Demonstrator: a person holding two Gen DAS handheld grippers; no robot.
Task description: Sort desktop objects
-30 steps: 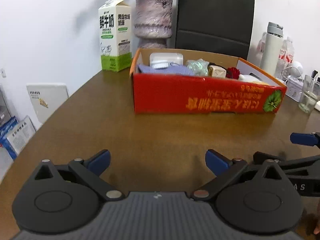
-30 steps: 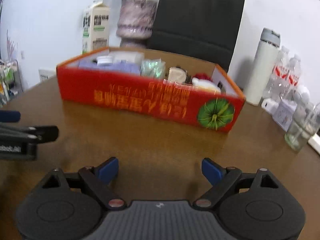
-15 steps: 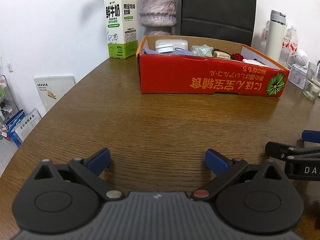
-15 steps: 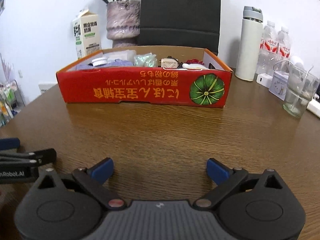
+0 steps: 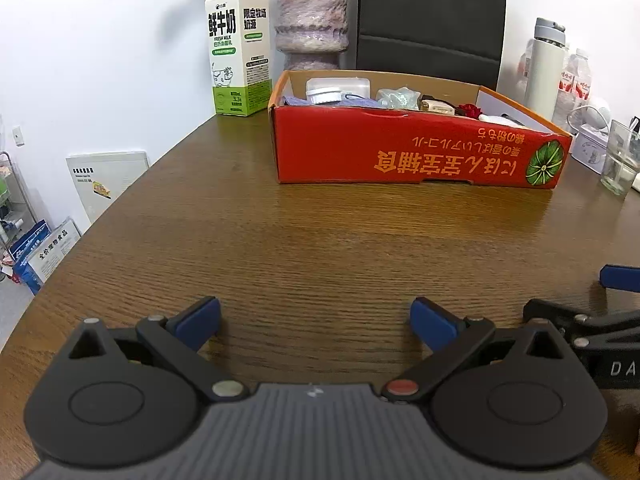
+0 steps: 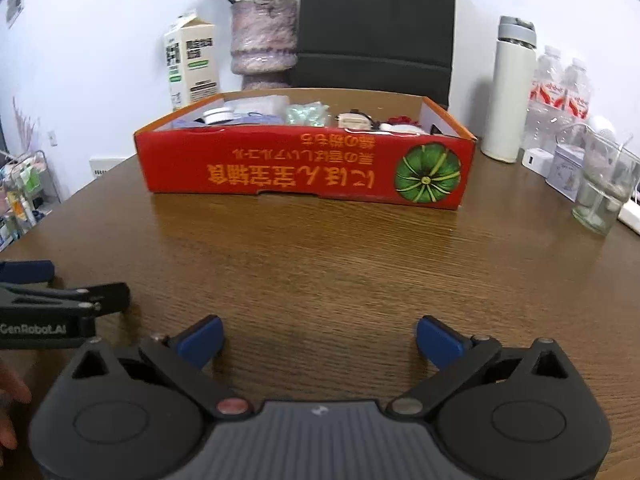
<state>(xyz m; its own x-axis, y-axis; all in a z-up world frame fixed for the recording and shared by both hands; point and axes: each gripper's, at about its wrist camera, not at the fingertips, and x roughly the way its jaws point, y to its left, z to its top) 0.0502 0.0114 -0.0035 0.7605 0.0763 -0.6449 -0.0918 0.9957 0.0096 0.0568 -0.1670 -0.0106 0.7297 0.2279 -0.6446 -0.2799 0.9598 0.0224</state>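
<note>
Jaws of the left gripper (image 5: 315, 316) stand wide apart over the bare wooden tabletop (image 5: 320, 240), nothing between the blue pads. From the left wrist view, the red cardboard box (image 5: 420, 152) sits well ahead, past the middle of the tabletop, its printed side facing the camera (the lettering reads upside down). Inside it lie a white round container (image 5: 324, 94) at the left end, a crinkled clear bag (image 5: 398, 98), a small beige item (image 5: 436, 105) and a dark red rose-like piece (image 5: 469, 110). A milk carton (image 5: 237, 44) stands upright just left of the box, with a mottled purple vase (image 5: 312, 28) behind the box's left corner and a black chair back (image 5: 430, 20) beyond it. A white thermos (image 5: 546, 68) and a clear glass (image 5: 620, 160) stand to the right of the box. The right gripper (image 5: 600, 312) pokes in at the right edge, low and near the tabletop.

From the right wrist view, the right gripper (image 6: 319, 338) has just been opening and its jaws stand spread with nothing between them. The box (image 6: 304, 168) lies ahead, well apart from both grippers. The thermos (image 6: 510, 92), water bottles (image 6: 560, 92) and the glass (image 6: 600, 192) stand to its right. The left gripper (image 6: 72, 300) shows at the left edge, with part of a hand (image 6: 10, 412) below it.
</note>
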